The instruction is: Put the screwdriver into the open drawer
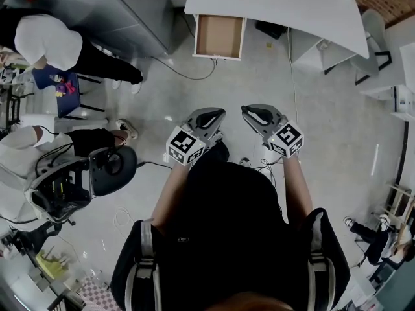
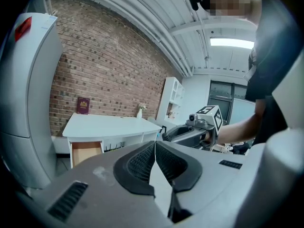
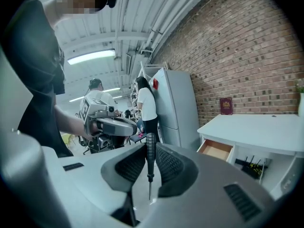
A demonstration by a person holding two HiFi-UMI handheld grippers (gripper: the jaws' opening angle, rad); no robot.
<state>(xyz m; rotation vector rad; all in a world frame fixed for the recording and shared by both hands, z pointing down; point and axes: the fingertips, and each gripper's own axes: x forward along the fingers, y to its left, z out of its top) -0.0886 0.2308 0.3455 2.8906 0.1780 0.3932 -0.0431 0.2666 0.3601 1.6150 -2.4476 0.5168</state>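
The right hand-held gripper [image 3: 150, 146] pinches the screwdriver [image 3: 150, 163] by its black handle, with the shaft pointing down. The left hand-held gripper [image 2: 155, 146] has its jaws together on nothing. The open drawer [image 1: 219, 36] under the white table [image 1: 272, 5] is ahead, well apart from both.

Both forearms extend forward side by side, left gripper [image 1: 211, 113] closed, right gripper [image 1: 250, 111] pinching a screwdriver [image 3: 150, 148].

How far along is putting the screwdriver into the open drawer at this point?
Done: the screwdriver is picked up, clamped handle-up in the right gripper. In hand: carrying it, the person standing apart from the white desk. Left: reach the open drawer, which looks empty, and release it inside. The left gripper is shut, empty.
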